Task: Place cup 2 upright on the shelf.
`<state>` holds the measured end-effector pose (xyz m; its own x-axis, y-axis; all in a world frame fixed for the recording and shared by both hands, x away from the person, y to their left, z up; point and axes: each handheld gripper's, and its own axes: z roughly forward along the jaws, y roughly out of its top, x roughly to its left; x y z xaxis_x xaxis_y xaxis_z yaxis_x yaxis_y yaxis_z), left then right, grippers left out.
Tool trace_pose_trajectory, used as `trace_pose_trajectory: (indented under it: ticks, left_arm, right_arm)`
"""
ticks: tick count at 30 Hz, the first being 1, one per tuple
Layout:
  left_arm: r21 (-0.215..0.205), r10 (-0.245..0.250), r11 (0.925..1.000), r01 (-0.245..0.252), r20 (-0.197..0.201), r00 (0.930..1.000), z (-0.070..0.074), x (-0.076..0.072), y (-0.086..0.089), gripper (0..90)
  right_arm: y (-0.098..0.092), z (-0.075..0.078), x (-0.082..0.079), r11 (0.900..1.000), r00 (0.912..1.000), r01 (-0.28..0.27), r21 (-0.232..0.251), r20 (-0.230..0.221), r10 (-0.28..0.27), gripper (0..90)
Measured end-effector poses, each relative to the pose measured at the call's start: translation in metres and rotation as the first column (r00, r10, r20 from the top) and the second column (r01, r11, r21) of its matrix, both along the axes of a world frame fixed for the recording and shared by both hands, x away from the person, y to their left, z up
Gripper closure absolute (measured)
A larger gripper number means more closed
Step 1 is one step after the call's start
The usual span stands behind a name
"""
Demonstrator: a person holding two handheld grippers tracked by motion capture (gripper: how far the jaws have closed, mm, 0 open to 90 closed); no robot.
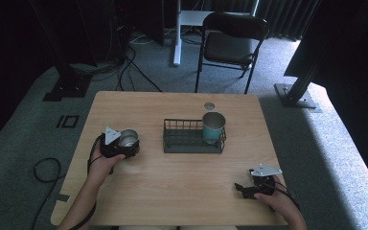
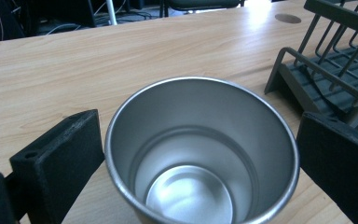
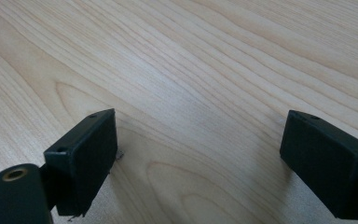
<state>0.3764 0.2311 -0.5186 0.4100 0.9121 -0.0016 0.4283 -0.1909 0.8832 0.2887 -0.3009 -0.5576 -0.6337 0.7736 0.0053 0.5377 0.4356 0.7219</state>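
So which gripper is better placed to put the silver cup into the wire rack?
The left gripper: its jaws stand on either side of the silver cup, beside the wire rack. The right gripper is open over bare table, far from both.

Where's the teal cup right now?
In the high view, the teal cup stands upright in the right end of the dark wire rack at the table's centre, apart from the steel cup between the left gripper's jaws.
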Motion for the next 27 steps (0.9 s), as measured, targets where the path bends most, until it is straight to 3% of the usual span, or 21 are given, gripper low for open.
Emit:
trace_pose_trajectory:
  ticks: [5, 9, 15, 27]
  left_arm:
    - [-0.008, 0.019, 0.9998, -0.019, 0.02, 0.9996, -0.0022, 0.003, -0.0011, 2.2]
    - [-0.006, 0.018, 0.9998, -0.018, 0.019, 0.9997, -0.0028, 0.0044, -0.0017, 3.1]
    - [-0.005, 0.022, 0.9998, -0.021, 0.023, 0.9995, -0.0042, 0.0048, -0.004, 12.1]
    - [-0.001, 0.03, 0.9995, -0.03, 0.015, 0.9994, -0.0024, 0.0058, -0.0034, 14.0]
  right_arm:
    - [0.0, 0.0, 0.0, 1.0, 1.0, 0.0, 0.0, 0.0, 0.0, 10.6]
    - [0.0, 0.0, 0.0, 1.0, 1.0, 0.0, 0.0, 0.0, 0.0, 10.6]
    - [0.0, 0.0, 0.0, 1.0, 1.0, 0.0, 0.0, 0.0, 0.0, 10.6]
    - [0.0, 0.0, 0.0, 1.0, 1.0, 0.0, 0.0, 0.0, 0.0, 10.6]
